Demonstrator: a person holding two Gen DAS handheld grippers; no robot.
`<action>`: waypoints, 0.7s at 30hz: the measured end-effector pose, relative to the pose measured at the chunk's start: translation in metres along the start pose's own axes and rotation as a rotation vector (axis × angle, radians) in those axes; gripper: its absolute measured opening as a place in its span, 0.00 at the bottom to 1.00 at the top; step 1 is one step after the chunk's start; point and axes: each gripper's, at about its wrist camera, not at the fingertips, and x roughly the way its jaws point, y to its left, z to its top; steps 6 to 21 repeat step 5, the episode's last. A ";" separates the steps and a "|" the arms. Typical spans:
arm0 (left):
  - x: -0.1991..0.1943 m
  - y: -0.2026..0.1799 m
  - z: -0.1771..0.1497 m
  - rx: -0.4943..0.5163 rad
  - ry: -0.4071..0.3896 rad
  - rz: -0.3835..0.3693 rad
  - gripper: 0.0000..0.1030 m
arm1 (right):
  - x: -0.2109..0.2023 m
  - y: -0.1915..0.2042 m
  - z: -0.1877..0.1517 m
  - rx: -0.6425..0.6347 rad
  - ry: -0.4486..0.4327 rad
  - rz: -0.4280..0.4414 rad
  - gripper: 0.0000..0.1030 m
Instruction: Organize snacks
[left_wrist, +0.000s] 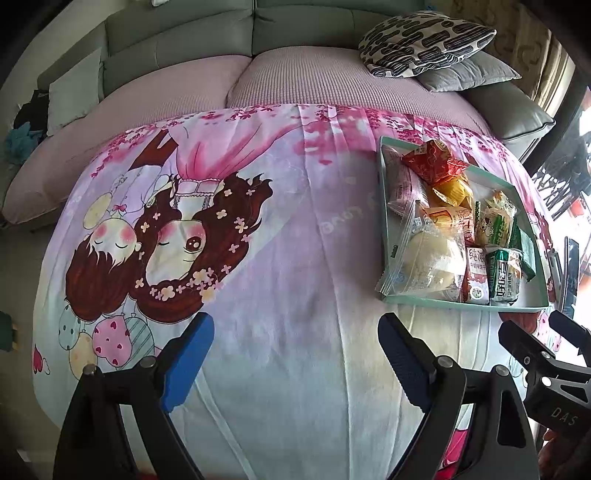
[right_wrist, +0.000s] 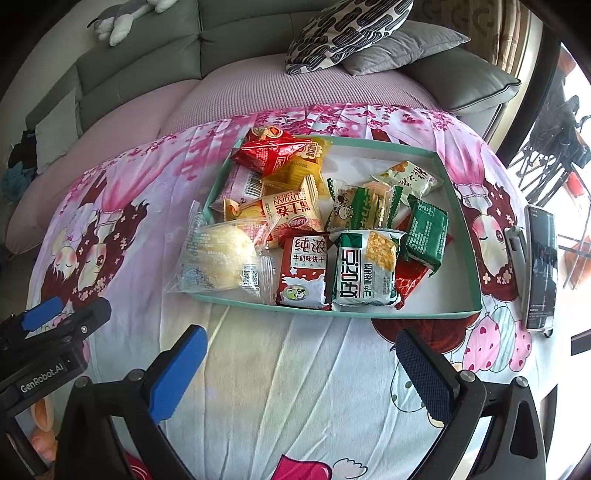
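Observation:
A shallow teal-rimmed tray (right_wrist: 458, 314) on the cartoon-print cloth holds several snack packs: a clear bag with a pale bun (right_wrist: 221, 258), a red milk-biscuit pack (right_wrist: 304, 271), a green-and-white cracker pack (right_wrist: 367, 267), a dark green pack (right_wrist: 426, 232), and red (right_wrist: 266, 149) and yellow packs at the back. The tray (left_wrist: 461, 303) also shows at the right of the left wrist view. My right gripper (right_wrist: 299, 365) is open and empty, just in front of the tray. My left gripper (left_wrist: 295, 350) is open and empty over bare cloth, left of the tray.
A phone (right_wrist: 541, 266) on a stand sits right of the tray. A grey sofa with pink cushions (left_wrist: 295, 77) and a patterned pillow (left_wrist: 424, 42) lies behind the table. The other gripper (right_wrist: 55, 325) shows at the left edge of the right wrist view.

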 end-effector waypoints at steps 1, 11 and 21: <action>-0.001 0.000 -0.001 0.001 -0.010 0.005 0.88 | 0.000 0.000 0.000 0.000 0.000 0.000 1.00; -0.002 -0.002 -0.001 0.012 -0.022 0.013 0.88 | 0.001 0.000 -0.001 0.000 0.001 0.000 1.00; -0.002 -0.002 -0.001 0.012 -0.022 0.013 0.88 | 0.001 0.000 -0.001 0.000 0.001 0.000 1.00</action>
